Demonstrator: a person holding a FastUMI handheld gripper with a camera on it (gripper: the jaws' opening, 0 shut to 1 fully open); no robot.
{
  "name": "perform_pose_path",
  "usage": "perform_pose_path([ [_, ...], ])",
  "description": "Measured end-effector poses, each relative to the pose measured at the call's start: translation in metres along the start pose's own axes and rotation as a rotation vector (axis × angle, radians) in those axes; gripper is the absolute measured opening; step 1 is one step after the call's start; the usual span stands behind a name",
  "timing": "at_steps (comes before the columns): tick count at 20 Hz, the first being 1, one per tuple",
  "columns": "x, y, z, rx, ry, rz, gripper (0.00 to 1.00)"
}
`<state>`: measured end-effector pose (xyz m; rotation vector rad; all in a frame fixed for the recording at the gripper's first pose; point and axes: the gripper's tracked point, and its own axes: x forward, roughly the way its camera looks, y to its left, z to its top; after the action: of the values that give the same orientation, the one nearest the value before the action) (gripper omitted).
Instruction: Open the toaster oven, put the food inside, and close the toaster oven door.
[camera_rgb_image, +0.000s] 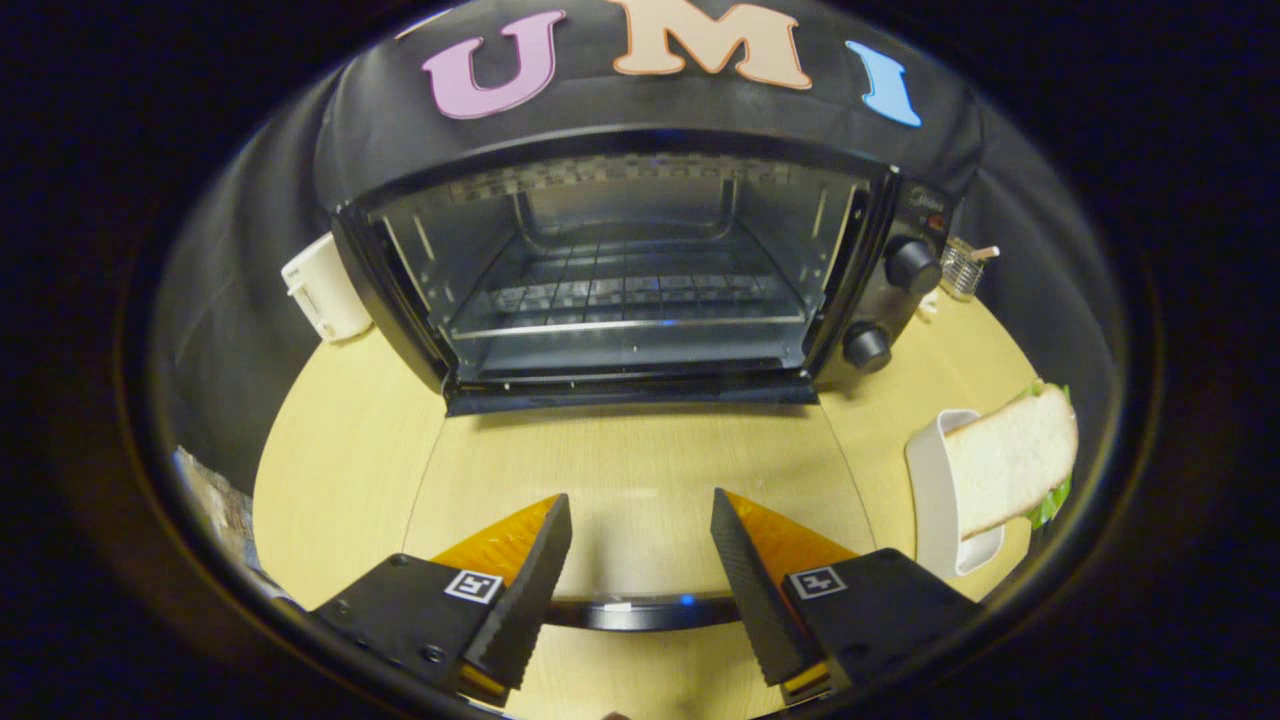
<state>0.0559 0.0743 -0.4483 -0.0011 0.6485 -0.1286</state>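
The black toaster oven (630, 270) stands ahead with its cavity exposed and a wire rack (625, 300) inside, bare. Its glass door (640, 450) lies folded down flat towards me, and the dark door handle (630, 612) runs across under my fingers. My gripper (638, 500) hangs over the door's near end, open, with nothing between the fingers. The food, a sandwich (1010, 465) of white bread with green leaf, leans in a white dish (928, 490) on the wooden table, to the right of the right finger.
Two black knobs (912, 265) sit on the oven's right panel. A white boxy object (325, 285) stands left of the oven against the cloth wall. A small wire basket (962, 265) sits behind the oven's right side. The round tabletop (340, 440) extends on both sides.
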Motion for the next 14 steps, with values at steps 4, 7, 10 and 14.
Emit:
perform_pose_path([
  [4, 0.0037, -0.0024, 0.0035, 0.012, -0.025, 0.003, 0.9],
  [7, 0.0057, -0.004, 0.0046, 0.015, -0.03, 0.007, 0.91],
  [10, 0.004, -0.0032, 0.0059, 0.015, -0.033, 0.013, 0.93],
  [14, 0.0016, -0.0036, 0.0051, 0.006, -0.01, 0.054, 0.95],
])
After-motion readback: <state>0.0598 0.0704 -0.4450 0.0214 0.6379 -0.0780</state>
